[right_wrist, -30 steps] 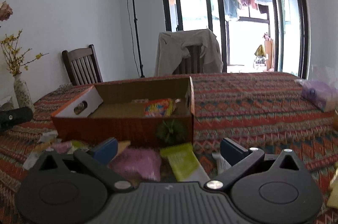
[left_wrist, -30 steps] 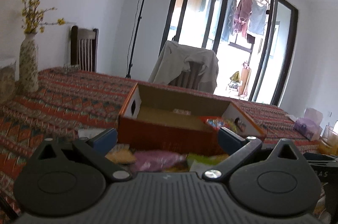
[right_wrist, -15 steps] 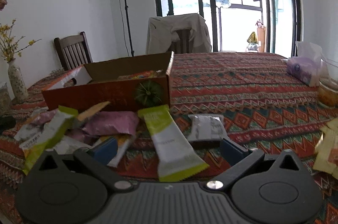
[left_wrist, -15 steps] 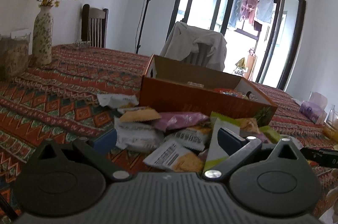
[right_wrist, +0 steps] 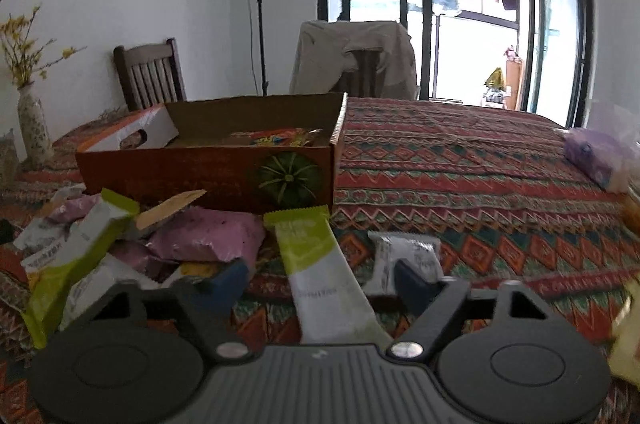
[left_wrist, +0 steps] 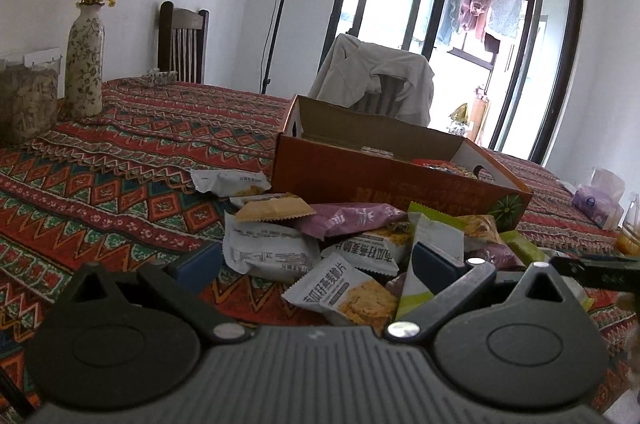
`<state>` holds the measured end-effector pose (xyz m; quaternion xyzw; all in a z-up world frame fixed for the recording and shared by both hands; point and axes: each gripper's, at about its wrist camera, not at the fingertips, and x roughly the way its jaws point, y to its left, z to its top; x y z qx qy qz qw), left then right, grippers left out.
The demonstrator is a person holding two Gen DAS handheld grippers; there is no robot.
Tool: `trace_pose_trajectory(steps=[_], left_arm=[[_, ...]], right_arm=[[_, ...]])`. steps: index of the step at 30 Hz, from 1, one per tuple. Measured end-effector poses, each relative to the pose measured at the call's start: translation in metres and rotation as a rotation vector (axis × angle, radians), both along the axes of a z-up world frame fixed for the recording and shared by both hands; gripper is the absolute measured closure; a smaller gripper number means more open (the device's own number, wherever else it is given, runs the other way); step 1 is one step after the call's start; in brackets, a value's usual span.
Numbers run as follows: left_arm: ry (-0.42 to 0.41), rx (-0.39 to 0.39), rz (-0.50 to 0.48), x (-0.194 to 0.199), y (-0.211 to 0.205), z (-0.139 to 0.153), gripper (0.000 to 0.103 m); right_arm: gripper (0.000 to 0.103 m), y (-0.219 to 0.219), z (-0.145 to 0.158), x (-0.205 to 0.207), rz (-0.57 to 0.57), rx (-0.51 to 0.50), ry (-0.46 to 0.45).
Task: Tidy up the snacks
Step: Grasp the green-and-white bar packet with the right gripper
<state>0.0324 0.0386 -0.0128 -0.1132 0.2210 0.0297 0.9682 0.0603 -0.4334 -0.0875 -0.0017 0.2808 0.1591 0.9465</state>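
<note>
**Claws low over the snack pile**

While the heap of crinkled snack packets (left_wrist: 316,244) crowded the near edge of the worktop (right_wrist: 460,160) against the orange cardboard box (right_wrist: 208,168), open patterned cloth lay to the right. The right claw (right_wrist: 318,282), pointed slightly downward, was closing with the long green-and-white wrapper (right_wrist: 324,272) between its blue pads, not yet pressed. The left claw (left_wrist: 316,260) stood spread over white packets, gripping nothing.

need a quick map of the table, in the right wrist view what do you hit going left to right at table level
vase → orange box → green-and-white snack packet → silver snack packet → purple tissue pack
</note>
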Motion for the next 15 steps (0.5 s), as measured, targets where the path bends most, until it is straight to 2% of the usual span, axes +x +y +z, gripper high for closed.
trace_pose_trajectory(steps=[1,6,9,11,15], left_arm=[[0.002,-0.001,0.0,0.0,0.0,0.0,0.0],[0.006,0.001,0.006,0.001,0.001,0.0,0.0],[0.009,-0.001,0.008,0.002,0.001,-0.001,0.0],[0.013,-0.002,0.01,0.003,0.001,-0.001,0.0],[0.017,0.001,-0.001,0.004,-0.004,-0.002,0.0]], right_arm=[[0.043,0.002,-0.001,0.006,0.005,-0.005,0.009],[0.043,0.009,-0.011,0.032,0.035,-0.025,0.066],[0.051,0.01,-0.018,0.041,0.044,-0.024,0.101],[0.053,0.01,-0.019,0.041,0.044,-0.028,0.088],[0.066,0.014,-0.02,0.035,0.06,-0.046,0.065]])
